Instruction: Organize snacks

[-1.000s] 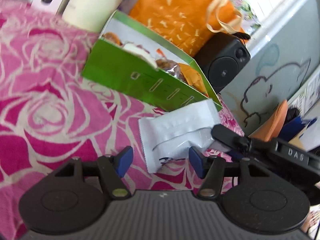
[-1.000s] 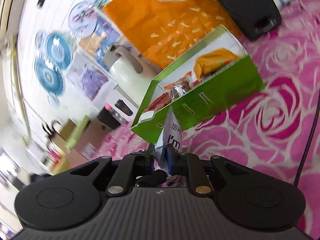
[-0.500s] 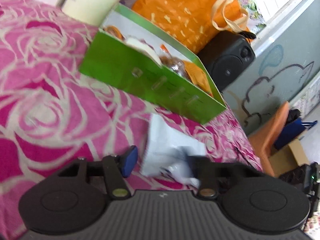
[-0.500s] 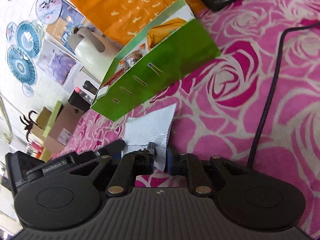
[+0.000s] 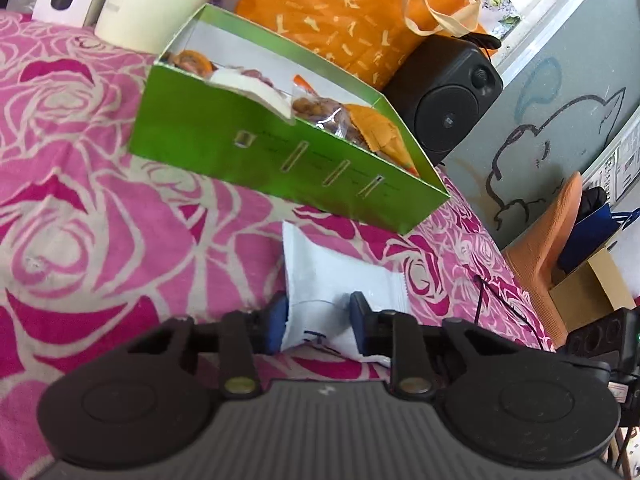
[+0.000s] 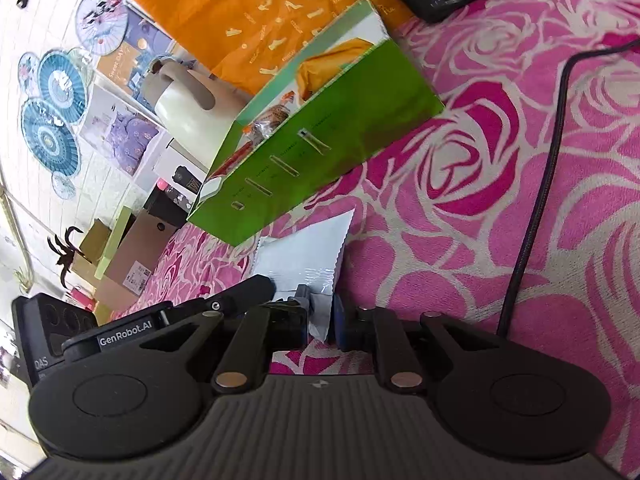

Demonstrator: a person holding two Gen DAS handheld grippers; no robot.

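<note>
Pink rose-patterned fabric cover (image 5: 100, 208); on it, an open green cardboard box (image 5: 256, 152) holding wrapped snacks (orange and clear packets). Just in front of the box, touching the cover, a flat white foil snack packet (image 5: 320, 276), pinched at its near end by the left gripper (image 5: 319, 322) and along one edge by the right gripper (image 6: 320, 316), both closed on it.

Bright daylight, saturated colours, strong fisheye bending and soft edges.
</note>
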